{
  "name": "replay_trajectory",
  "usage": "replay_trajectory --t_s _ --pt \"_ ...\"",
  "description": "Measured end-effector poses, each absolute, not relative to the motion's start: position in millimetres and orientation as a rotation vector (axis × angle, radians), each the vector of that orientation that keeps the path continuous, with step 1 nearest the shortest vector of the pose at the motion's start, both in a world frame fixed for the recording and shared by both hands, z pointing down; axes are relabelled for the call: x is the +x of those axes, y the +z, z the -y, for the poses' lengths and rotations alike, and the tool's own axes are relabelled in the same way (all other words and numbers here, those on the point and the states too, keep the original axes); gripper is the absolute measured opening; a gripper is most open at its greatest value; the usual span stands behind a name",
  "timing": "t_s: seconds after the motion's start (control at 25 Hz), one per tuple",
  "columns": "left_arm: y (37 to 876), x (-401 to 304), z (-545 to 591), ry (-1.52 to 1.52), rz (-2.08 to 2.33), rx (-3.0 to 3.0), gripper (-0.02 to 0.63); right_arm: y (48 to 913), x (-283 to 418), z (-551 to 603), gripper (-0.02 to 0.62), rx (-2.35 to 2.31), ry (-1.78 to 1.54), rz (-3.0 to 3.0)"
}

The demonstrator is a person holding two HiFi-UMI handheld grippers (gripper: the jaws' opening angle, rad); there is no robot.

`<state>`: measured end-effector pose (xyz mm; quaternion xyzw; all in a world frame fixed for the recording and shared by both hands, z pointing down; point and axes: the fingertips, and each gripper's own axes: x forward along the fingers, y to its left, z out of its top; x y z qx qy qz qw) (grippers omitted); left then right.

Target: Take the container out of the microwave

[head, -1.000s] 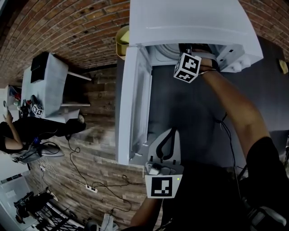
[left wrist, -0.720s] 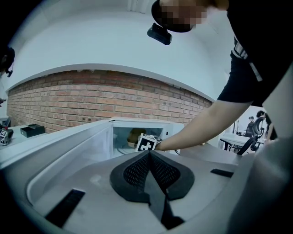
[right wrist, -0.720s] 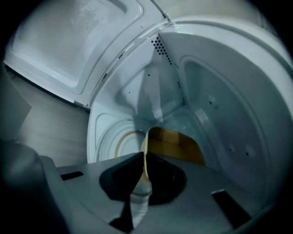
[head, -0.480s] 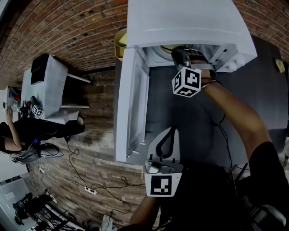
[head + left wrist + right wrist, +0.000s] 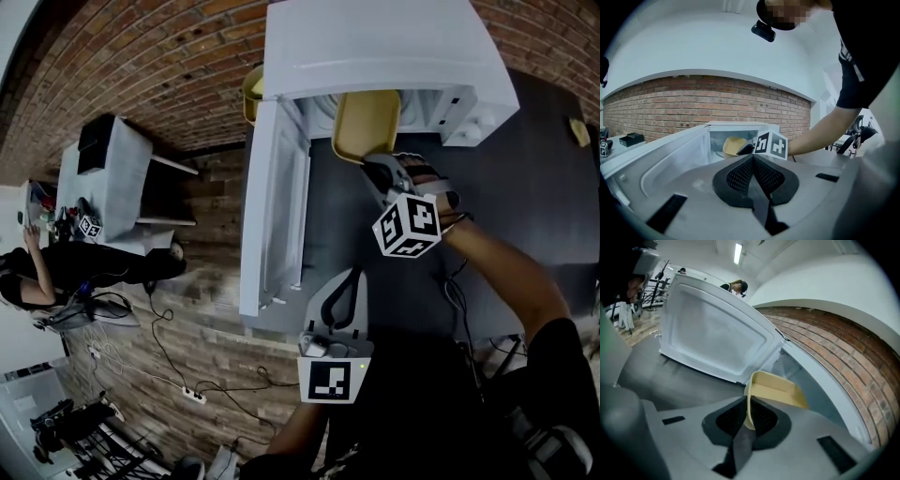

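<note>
Our right gripper point(image 5: 749, 409) is clenched on the container point(image 5: 777, 391). Its jaws have just been closing, and the two black pads now pinch the container's near wall, one pad inside the rim and one outside. Only the thin wall keeps them apart. Our left gripper point(image 5: 753, 161) is clamped on nothing, its pads meeting along the middle line. In the head view it sits at lower centre, well apart from the container and pointing toward the microwave point(image 5: 375, 47).

The container is pale yellow, shallow and rectangular, with rounded corners and a plain flat floor. In the head view it lies at upper centre. Its far end is tucked under the front edge of the microwave's top, and its near end sticks out of the open mouth toward the dark counter point(image 5: 525, 169). The white door point(image 5: 277, 206) stands swung open at the container's left in the frame. We cannot tell whether the container's base touches the microwave's floor.
</note>
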<state>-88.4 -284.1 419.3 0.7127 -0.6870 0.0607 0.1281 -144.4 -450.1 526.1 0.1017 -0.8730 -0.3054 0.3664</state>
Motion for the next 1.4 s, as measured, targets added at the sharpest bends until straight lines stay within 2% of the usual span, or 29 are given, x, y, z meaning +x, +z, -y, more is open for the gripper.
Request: replay_trajectory --t_s 0.4,0.8,1.4 --pt "424 -71 292 0.165 1.968 2.126 0.006 537 -81 397 0.080 0.195 -0.838 2.203" --pt "426 -37 320 0.170 1.836 2.234 0.006 519 5 401 0.080 0.452 -0.655 2.190" --pt "436 4 336 0.285 1.656 2.364 0.006 564 169 407 0.080 0.812 -0.287 1.966"
